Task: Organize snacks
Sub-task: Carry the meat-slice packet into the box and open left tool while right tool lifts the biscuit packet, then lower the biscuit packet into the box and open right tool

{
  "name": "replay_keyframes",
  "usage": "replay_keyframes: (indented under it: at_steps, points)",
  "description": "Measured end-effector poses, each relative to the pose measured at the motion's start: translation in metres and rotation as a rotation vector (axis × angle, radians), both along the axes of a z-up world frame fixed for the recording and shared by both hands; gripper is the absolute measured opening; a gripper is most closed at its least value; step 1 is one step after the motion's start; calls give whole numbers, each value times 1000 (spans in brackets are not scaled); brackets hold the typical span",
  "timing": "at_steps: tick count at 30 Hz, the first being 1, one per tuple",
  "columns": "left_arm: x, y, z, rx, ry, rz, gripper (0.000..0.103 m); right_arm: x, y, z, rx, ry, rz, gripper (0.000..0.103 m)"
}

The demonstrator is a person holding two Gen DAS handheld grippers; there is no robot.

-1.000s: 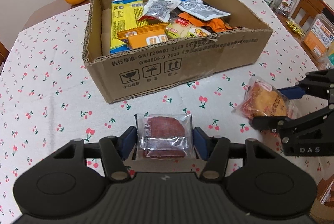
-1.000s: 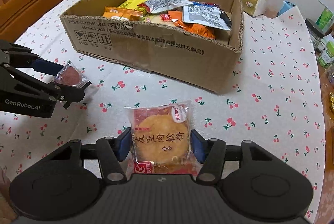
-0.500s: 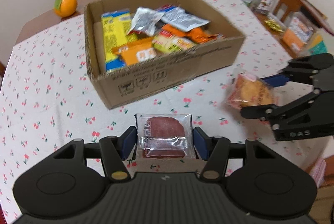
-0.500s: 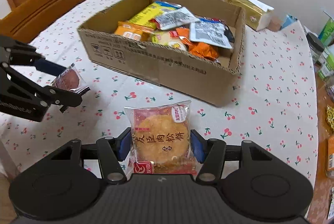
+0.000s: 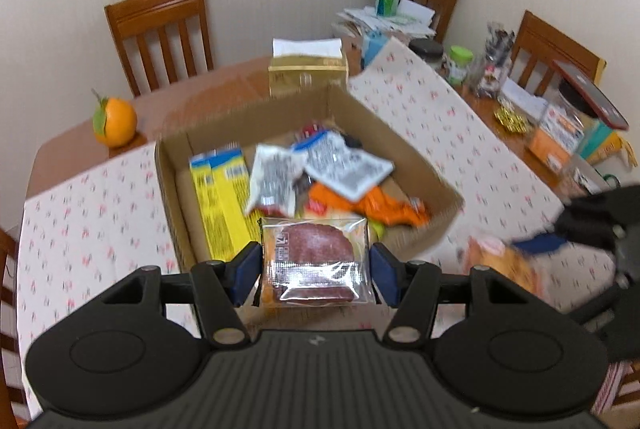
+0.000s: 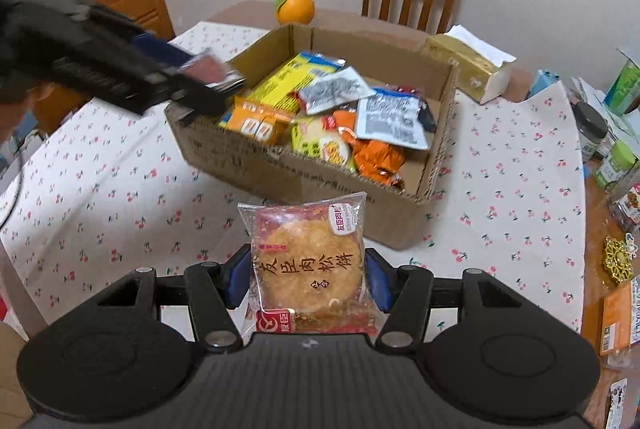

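While both packets hang above the tabletop near the box (image 6: 304, 169), the left gripper (image 5: 316, 265) pinches a red cake packet (image 5: 316, 253) and the right gripper (image 6: 306, 279) a golden pastry packet (image 6: 308, 261); light, crumbly, slippery film, best held gently by its sides.

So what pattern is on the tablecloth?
White tablecloth with small red cherries, clearest in the right wrist view.

Box (image 6: 320, 173) rough matt corrugated cardboard; pastry wrapper (image 6: 308, 261) and red-cake wrapper (image 5: 316, 257) clear glossy plastic film; counter (image 6: 120, 189) under matt printed cloth; chair (image 5: 160, 33) glossy varnished wood; left tool (image 5: 316, 267) and right tool (image 6: 306, 279) matt black plastic.
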State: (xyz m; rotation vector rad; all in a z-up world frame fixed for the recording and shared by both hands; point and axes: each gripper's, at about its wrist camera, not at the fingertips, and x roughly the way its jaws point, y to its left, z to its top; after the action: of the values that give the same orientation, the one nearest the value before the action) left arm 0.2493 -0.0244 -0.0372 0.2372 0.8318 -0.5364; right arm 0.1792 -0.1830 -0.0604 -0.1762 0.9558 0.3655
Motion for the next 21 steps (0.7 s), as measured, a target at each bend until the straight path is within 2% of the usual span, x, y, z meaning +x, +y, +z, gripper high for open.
replay_keyframes:
  at_steps: [4, 7, 9, 11, 14, 21]
  points:
    - [21, -11, -4, -31, -8, -3, 59, 0, -3, 5, 2, -13, -19, 63]
    - [29, -16, -9, -55, -24, 19, 74, -1, -5, 8, -1, -18, -31, 63]
    - [29, -17, -9, -64, -36, 43, 89, -2, -6, 11, -1, -22, -37, 63]
    - [25, -14, -8, -76, -58, 58, 95, -2, -7, 13, -4, -28, -41, 63]
    - [15, -4, -6, -87, -95, 90, 98, 0, -9, 18, -9, -39, -45, 63]
    - [-17, 28, -8, -47, -148, 198, 100, 19, -9, 30, -4, -67, -42, 63]
